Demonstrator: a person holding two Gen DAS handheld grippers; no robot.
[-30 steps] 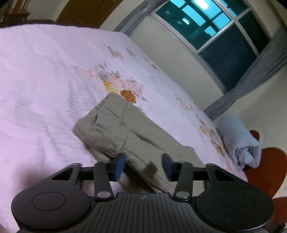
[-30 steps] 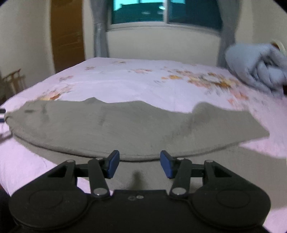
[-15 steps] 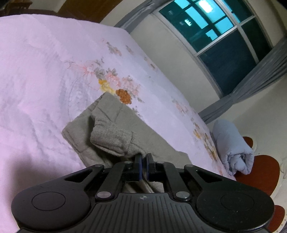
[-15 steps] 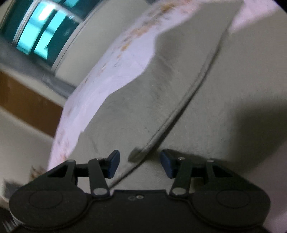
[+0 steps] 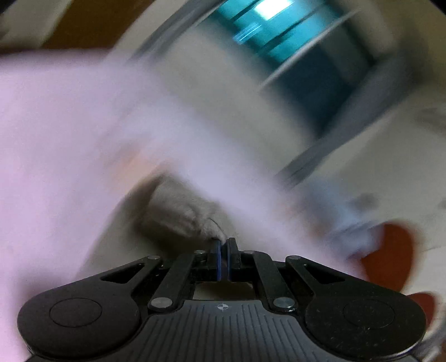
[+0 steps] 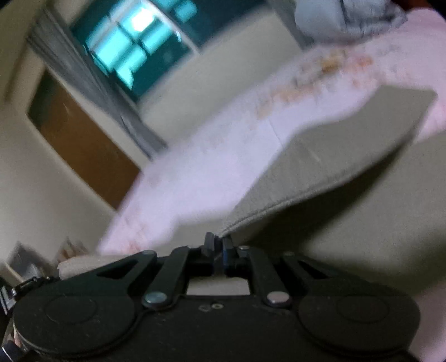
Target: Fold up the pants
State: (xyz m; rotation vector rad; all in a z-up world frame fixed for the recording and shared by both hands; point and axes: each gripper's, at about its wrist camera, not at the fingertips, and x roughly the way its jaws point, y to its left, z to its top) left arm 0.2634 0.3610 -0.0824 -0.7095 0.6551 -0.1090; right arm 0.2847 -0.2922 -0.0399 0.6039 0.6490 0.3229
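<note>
A: Left wrist view, heavily blurred. Nearest: left gripper, jaws pressed together on a bunched fold of the pants. Grey-green cloth pulled up into a ridge from the pads, resting on the pink bedspread. Beyond: cream wall, then window at the top. Rust-red shape at lower right, too smeared to identify.

B: Right wrist view, tilted and somewhat blurred. Nearest: right gripper, jaws having just been closing, now clamped narrow on the hemmed edge of the pants. Edge lifted from the pads and running up to the right; second layer of the same cloth lying flat beneath, at right.

A: Location of the pants?

B: On the bedspread, spread across the near right part of the bed. Floral print farther along the spread. Rolled grey-blue blanket at the far top right. Farthest: brown door at left, grey curtain, lit window.
</note>
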